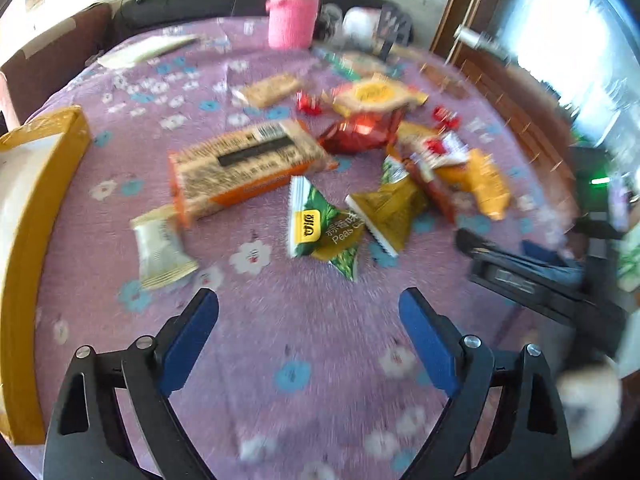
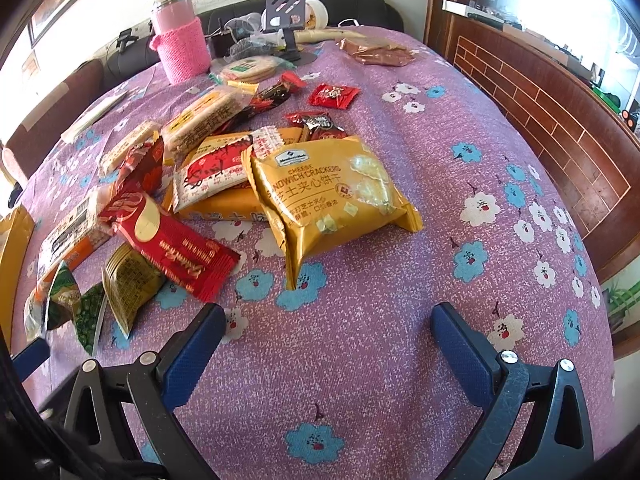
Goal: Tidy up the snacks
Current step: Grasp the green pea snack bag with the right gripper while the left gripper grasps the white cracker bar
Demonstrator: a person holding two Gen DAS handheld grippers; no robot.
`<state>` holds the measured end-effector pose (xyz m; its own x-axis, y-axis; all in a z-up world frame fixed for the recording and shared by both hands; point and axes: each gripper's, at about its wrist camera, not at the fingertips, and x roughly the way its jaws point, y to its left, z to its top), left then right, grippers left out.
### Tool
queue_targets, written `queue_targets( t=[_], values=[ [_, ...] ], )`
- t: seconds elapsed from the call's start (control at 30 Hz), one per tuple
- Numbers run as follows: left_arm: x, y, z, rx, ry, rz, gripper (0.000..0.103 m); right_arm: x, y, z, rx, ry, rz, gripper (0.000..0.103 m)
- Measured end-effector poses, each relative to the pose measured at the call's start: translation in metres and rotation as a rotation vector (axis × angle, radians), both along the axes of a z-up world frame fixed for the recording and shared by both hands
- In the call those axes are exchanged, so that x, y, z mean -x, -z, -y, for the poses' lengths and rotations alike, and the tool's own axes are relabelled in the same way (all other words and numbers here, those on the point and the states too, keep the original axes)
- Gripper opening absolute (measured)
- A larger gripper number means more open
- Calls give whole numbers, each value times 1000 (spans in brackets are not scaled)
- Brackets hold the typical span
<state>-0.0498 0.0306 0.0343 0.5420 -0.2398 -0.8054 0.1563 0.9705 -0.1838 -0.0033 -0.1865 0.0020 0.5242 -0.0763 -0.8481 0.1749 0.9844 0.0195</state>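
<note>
A home dining room: a flowered purple tablecloth, a pink knit-sleeved flask, dark sofa and wood-panelled wall.

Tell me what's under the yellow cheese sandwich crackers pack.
The cheese sandwich crackers pack leans with its far edge on an orange-yellow packet; its near end rests on the purple floral tablecloth. Anything directly beneath is covered.
</note>
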Motion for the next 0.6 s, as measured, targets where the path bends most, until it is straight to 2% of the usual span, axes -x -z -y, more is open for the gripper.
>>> queue_targets(
  t=[0.13, 0.17, 0.2, 0.23, 0.3, 0.4, 0.5, 0.6],
  values=[
    [30, -25, -48, 110, -13, 84, 92, 4, -2, 0, -4, -23, 2, 103],
    [36, -29, -61, 115, -23, 86, 92, 6, -3, 1, 0, -26, 1, 99],
    [40, -31, -73, 101, -28, 77, 89, 12, -6, 1, 9, -23, 9, 89],
    [43, -35, -85, 85, -22, 70, 80, 20, -12, 1, 4, -23, 18, 84],
    [46, -41, -104, 72, -36, 87, 79, 35, -24, 1, -57, -39, 42, 82],
    [48, -48, -131, 94, -71, 118, 79, 51, -49, -16, -150, -135, 110, 82],
    [44, -49, -144, 138, -72, 133, 79, 52, -66, -46, -251, -287, 169, 81],
    [37, -42, -140, 134, -72, 114, 79, 40, -66, -91, -226, -438, 188, 78]
  ],
)
